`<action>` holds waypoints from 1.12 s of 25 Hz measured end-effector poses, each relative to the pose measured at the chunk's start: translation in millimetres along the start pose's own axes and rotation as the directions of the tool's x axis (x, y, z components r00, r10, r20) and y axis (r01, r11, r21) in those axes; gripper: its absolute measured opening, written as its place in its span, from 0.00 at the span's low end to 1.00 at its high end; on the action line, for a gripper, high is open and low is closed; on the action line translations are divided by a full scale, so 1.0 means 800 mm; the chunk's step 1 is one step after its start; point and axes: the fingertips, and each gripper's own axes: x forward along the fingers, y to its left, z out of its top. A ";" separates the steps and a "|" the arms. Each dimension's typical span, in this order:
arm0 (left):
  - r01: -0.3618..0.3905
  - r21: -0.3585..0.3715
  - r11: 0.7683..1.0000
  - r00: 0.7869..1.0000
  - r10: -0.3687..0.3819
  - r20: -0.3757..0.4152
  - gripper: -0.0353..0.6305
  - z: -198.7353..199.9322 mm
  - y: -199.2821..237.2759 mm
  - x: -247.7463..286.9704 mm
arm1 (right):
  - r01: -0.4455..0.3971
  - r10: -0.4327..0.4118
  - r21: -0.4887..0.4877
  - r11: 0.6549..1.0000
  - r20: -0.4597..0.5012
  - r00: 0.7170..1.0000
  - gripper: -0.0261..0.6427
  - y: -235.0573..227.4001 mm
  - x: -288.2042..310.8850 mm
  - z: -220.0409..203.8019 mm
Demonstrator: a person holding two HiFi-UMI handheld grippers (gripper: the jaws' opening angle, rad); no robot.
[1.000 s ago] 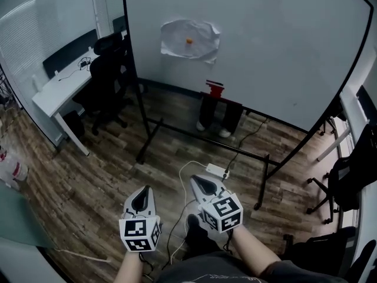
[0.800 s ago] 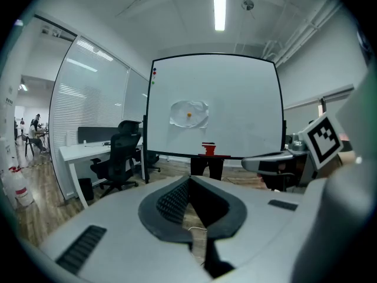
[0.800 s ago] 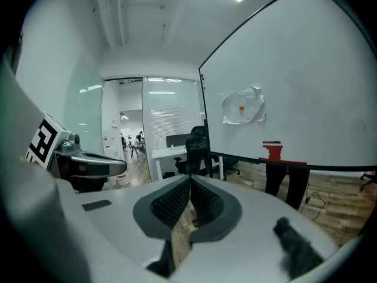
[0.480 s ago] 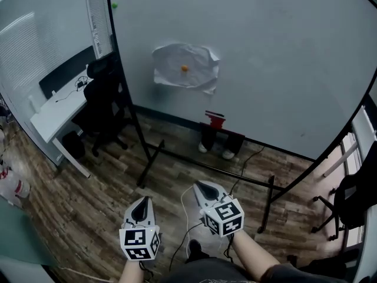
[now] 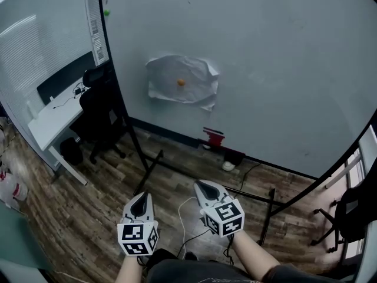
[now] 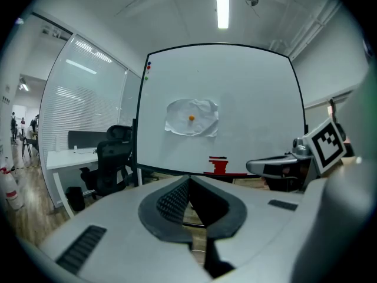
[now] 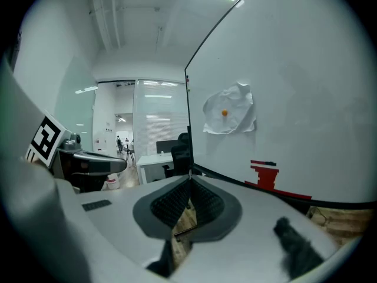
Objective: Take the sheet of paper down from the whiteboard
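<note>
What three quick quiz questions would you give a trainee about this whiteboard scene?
1. True or false: the paper hangs on the whiteboard.
2. Which colour is the magnet at the paper's middle? A green, B orange, C black.
3. Fill in: the left claw and the right claw are both ____ and hold nothing.
Key: 1 true; 2 B; 3 shut.

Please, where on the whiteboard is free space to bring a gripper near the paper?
The whiteboard is bare right of the sheet of paper and above it. It is tighter left of the sheet, toward the black frame, and below right, where a red holder sits.
</note>
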 end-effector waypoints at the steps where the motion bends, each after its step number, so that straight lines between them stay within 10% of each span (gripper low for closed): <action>1: 0.001 0.002 1.000 1.000 -0.001 0.003 0.07 0.003 0.000 0.005 | -0.002 0.002 -0.002 1.000 0.000 1.000 0.07 -0.002 0.000 0.000; 28: 0.243 0.016 0.970 0.970 -0.243 -0.002 0.07 0.072 0.093 0.218 | 0.299 -0.299 0.020 0.954 -0.009 0.954 0.07 -0.096 0.151 0.031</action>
